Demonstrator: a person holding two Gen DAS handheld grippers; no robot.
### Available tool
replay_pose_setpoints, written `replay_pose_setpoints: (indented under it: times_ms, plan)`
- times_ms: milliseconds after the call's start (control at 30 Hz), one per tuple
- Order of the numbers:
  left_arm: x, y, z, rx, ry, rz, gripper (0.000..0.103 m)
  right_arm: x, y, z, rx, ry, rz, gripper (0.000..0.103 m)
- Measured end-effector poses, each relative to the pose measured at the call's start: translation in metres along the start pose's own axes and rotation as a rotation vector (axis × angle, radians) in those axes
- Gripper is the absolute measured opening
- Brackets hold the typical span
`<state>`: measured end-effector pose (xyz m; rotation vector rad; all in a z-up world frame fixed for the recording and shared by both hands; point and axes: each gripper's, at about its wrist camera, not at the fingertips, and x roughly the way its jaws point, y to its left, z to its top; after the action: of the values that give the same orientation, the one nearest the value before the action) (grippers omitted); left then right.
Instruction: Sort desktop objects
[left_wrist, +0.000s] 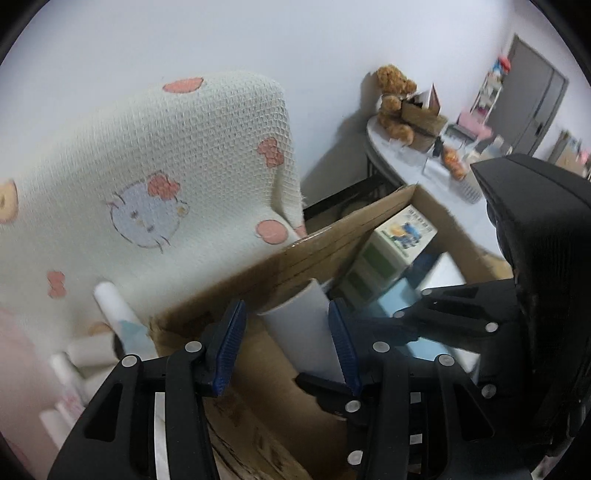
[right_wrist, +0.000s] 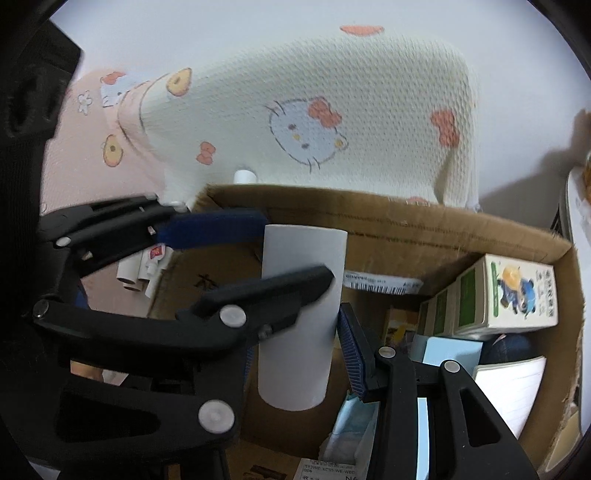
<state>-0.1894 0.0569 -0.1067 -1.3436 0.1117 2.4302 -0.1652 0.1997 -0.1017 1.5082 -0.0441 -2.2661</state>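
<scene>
Over the open cardboard box (left_wrist: 332, 236), in the left wrist view, my left tool (left_wrist: 287, 347) straddles a white tube (left_wrist: 303, 325). The tube leans against one blue pad and a gap shows at the other, so these jaws stand apart around it. Behind hangs a cream cloth (left_wrist: 166, 166) printed with cat faces and bows, and a teddy bear (left_wrist: 393, 99) sits on a far surface (left_wrist: 399, 162).

From the right wrist view, my right tool (right_wrist: 303, 350) is clamped on the tube's lower part, held above the box. Its visible blue pad presses the tube's side; its other finger is partly hidden behind the left tool. Inside the box lie a green-and-white carton (right_wrist: 517, 295) and a lined pad (right_wrist: 509, 387)
</scene>
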Motion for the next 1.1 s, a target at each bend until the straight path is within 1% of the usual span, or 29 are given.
replay_pose_setpoints:
  times_ms: [33, 67, 100, 133, 167, 233, 367, 400, 500, 600, 700, 767, 867, 933, 1067, 1100]
  plan:
    - [0.002, -0.001, 0.001, 0.015, 0.01, 0.004, 0.05, 0.002, -0.002, -0.001, 0.001, 0.0, -0.004, 0.04]
    - [0.004, -0.002, 0.001, 0.026, 0.022, 0.003, 0.047, 0.003, -0.003, -0.001, 0.003, 0.002, -0.005, 0.04]
    - [0.006, -0.002, 0.002, 0.032, 0.034, -0.003, 0.041, 0.005, -0.004, -0.002, 0.007, 0.007, -0.002, 0.04]
    - [0.007, -0.002, 0.002, 0.034, 0.048, -0.013, 0.029, 0.007, -0.005, -0.002, 0.011, 0.014, 0.007, 0.04]
    - [0.007, -0.001, 0.001, 0.033, 0.056, -0.006, 0.018, 0.01, -0.006, -0.001, 0.017, 0.023, 0.013, 0.04]
    - [0.008, 0.001, 0.0, 0.032, 0.068, -0.012, 0.009, 0.015, -0.009, 0.0, 0.034, 0.044, 0.031, 0.04]
    - [0.01, 0.009, -0.001, -0.012, 0.096, -0.101, 0.007, 0.024, -0.015, 0.002, 0.084, 0.082, 0.073, 0.04]
    - [0.01, 0.01, -0.001, -0.017, 0.101, -0.101, 0.006, 0.026, -0.017, 0.002, 0.095, 0.09, 0.079, 0.04]
    - [0.008, 0.012, -0.003, -0.003, 0.084, -0.06, 0.006, 0.034, -0.018, 0.003, 0.121, 0.122, 0.089, 0.04]
    - [0.004, 0.017, -0.002, -0.009, 0.071, -0.054, 0.006, 0.046, -0.021, 0.003, 0.169, 0.171, 0.128, 0.04]
    - [-0.002, 0.017, -0.005, 0.01, 0.043, -0.043, 0.006, 0.058, -0.025, 0.003, 0.22, 0.213, 0.151, 0.04]
    - [-0.006, 0.019, -0.007, 0.011, 0.036, -0.043, 0.006, 0.066, -0.025, 0.002, 0.24, 0.231, 0.145, 0.04]
    - [-0.012, 0.023, -0.01, 0.007, 0.011, -0.079, 0.006, 0.08, -0.025, 0.0, 0.284, 0.267, 0.156, 0.04]
    - [-0.014, 0.027, -0.011, -0.008, 0.0, -0.077, 0.006, 0.087, -0.025, -0.001, 0.304, 0.275, 0.142, 0.04]
    - [-0.015, 0.035, -0.015, -0.036, 0.002, -0.066, 0.006, 0.098, -0.014, -0.001, 0.259, 0.279, 0.078, 0.04]
    - [-0.014, 0.037, -0.016, -0.04, 0.004, -0.062, 0.006, 0.101, -0.013, -0.001, 0.257, 0.282, 0.074, 0.04]
